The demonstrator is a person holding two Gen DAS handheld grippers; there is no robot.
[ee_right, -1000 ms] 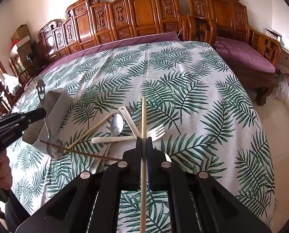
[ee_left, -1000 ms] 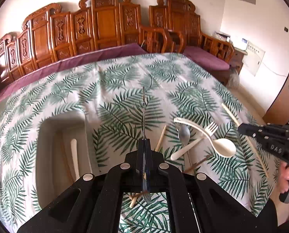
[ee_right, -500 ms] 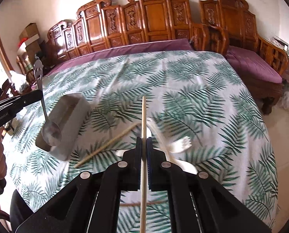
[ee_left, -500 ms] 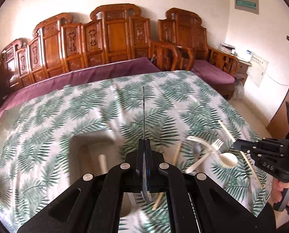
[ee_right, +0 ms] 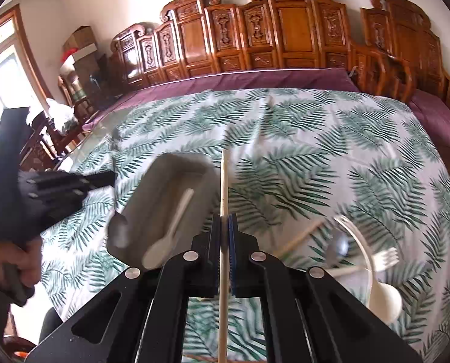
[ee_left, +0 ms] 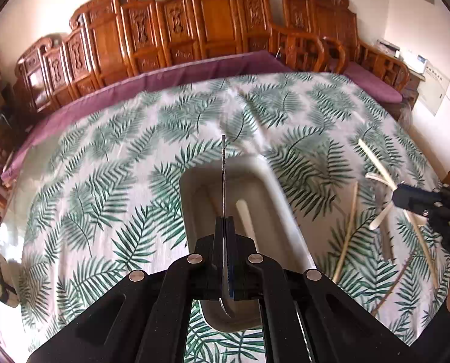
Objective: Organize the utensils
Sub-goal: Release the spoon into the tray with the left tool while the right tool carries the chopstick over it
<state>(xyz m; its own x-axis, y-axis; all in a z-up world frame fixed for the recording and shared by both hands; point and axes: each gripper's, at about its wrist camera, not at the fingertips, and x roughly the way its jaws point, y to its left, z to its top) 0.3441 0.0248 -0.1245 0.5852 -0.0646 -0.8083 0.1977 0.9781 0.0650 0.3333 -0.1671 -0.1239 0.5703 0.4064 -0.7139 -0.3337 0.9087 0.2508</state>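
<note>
While I look down my left gripper (ee_left: 224, 220), its jaws are clamped on the thin metal spoon (ee_left: 224, 178), handle pointing forward and the bowl curving out behind the fingers. It hangs right over the grey tray (ee_left: 280, 205) on the leaf-print bench (ee_left: 103, 187). Inside that tray I can see a white plastic spoon (ee_left: 246, 217) lying lengthwise.

Over on my right gripper (ee_right: 224, 227), the jaws are pinched tight on a pale chopstick (ee_right: 223, 187), which runs straight up and down the middle of the view, sticking out both ahead of and behind the fingers. From this side the tray sits just left of the chopstick tip, with the white spoon in it, bowl towards me. The metal spoon's bowl shows blurred at the tray's near left corner, below the left gripper.

Loose on the bench to the right of the tray: a wooden chopstick (ee_left: 347, 230), a white fork (ee_right: 385, 258), a clear plastic utensil (ee_right: 358, 242) arching over it, a second metal spoon (ee_right: 336, 248) and a cream spoon (ee_right: 385, 301) nearest me. They overlap in a heap; the motion blur hides the finer order. Carved wooden chairs (ee_right: 285, 30) line the far side.
</note>
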